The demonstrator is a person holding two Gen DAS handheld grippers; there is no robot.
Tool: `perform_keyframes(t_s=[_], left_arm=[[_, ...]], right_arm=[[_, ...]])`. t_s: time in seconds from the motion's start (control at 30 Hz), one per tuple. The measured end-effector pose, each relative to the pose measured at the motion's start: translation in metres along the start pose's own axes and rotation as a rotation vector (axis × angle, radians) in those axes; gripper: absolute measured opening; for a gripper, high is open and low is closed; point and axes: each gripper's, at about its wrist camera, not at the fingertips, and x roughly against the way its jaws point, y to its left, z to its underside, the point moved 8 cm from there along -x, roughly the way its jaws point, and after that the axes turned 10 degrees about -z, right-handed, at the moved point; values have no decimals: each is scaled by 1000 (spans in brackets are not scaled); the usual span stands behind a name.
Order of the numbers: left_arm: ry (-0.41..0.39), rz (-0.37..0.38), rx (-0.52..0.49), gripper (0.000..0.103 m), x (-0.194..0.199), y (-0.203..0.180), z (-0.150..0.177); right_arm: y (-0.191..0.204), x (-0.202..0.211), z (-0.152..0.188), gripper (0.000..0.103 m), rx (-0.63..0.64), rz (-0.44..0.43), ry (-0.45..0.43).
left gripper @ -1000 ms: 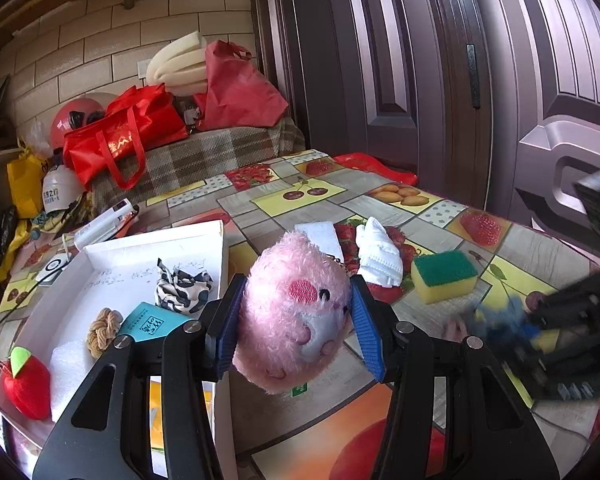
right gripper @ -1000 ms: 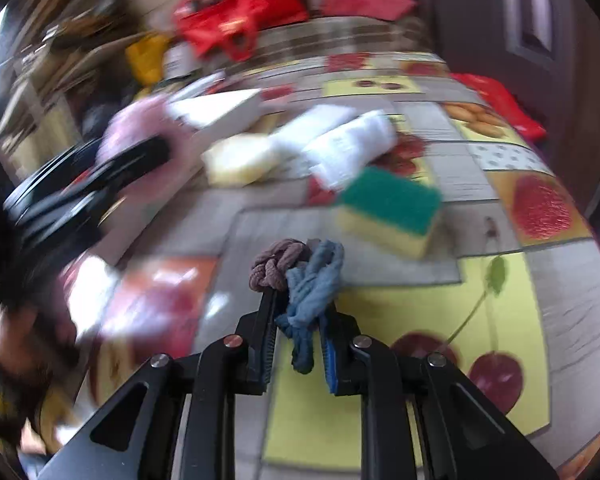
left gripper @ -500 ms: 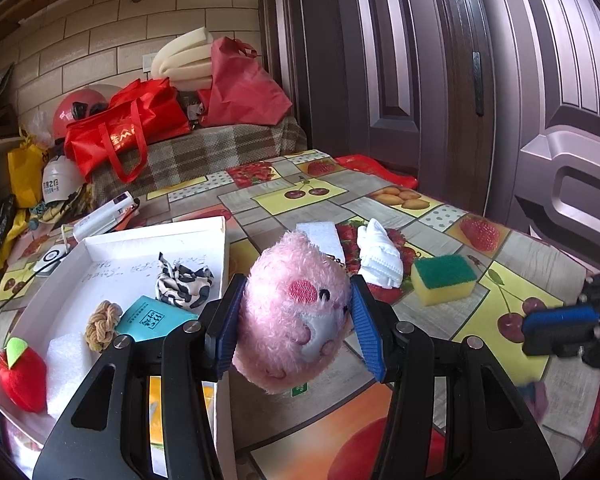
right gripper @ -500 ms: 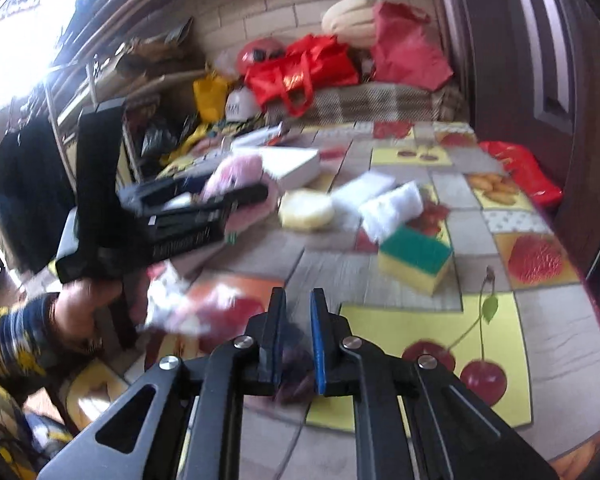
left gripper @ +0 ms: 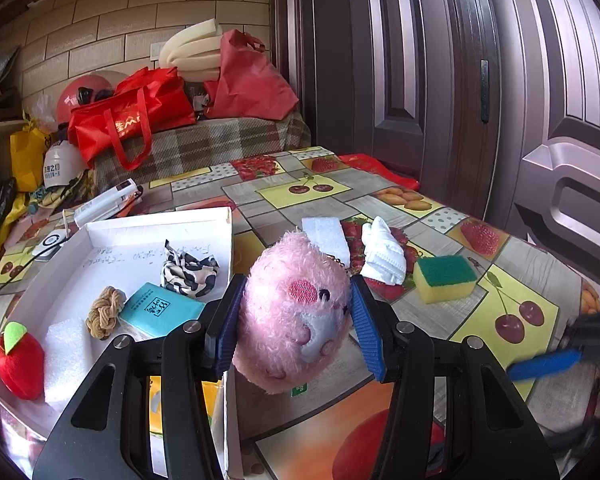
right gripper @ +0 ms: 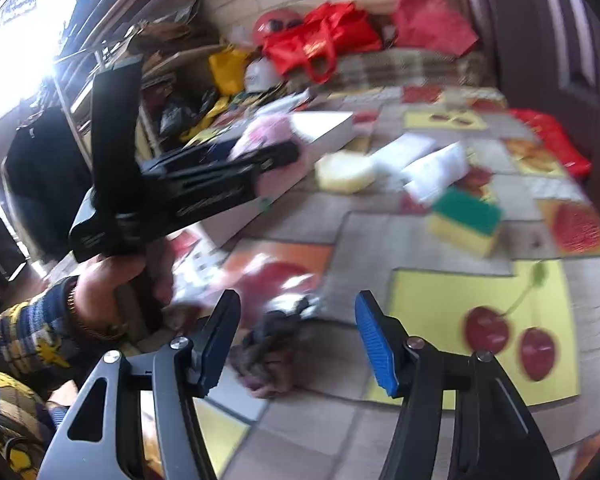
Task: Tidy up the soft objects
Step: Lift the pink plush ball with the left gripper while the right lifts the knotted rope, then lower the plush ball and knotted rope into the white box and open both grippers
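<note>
While the left gripper point(left gripper: 296, 316) pinches the pink plush toy point(left gripper: 296, 312) between its blue pads, the toy hangs just above the patterned tablecloth point(left gripper: 440, 320), right beside the near corner of the white box point(left gripper: 228, 216). Its pile bulges past both pads, so I judge it light, very compressible and not at all fragile; a hold across the widest part of the round body, as here, looks secure, since the fur gives plenty of friction. Squeezing harder would only deform it.

Inside the box lie a zebra-print cloth point(left gripper: 188, 272), a teal tissue pack point(left gripper: 160, 312), a tan knotted rope point(left gripper: 104, 312), a white foam block point(left gripper: 66, 356) and a red plush apple point(left gripper: 18, 360).

The right gripper point(right gripper: 296, 340) stands spread wide, holding nothing. Between its fingers, on the tablecloth, rests a dark knotted rope bundle point(right gripper: 268, 356), blurred in this view; whether the pads touch it I cannot tell. It looks limp and light, likely to sag or unravel if caught by one strand, so the knot itself seems the best place to grip.

Farther along the table sit a green-and-yellow sponge point(left gripper: 444, 280), a folded white cloth point(left gripper: 382, 256), a flat white pad point(left gripper: 326, 232) and, seen from the right wrist, a pale yellow round sponge point(right gripper: 344, 172). All look soft, light and easy to take across their narrow sides
</note>
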Motion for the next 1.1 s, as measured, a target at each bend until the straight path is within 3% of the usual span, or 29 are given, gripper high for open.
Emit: perform_keyframes(t_s=[0.13,0.17,0.2,0.3,0.53,0.67,1.1], left_arm=[[-4,0,-6,51,0,-1,0],[-4,0,-6,51,0,0,0],[-4,0,-5,51,1,-1,0],[-6,-2,-4,51,1,-1,-1],[-30,-35,11,51,7,5,-1],[-38,-52,20,51,9,12,-2],[-27,-124,83,51,6,52,0]], right_arm=[[16,-29,16,58,94,31,135],[20,-37,24,51,138,47,182],[21,-41,28,33,158,50,199],[18,-41,21,22,150,53,157],[-27,-8,-47,22,-23,158,-197],[-37,-2,-71,22,-21,264,-318],[-20,-41,-100,23,43,306,-347]])
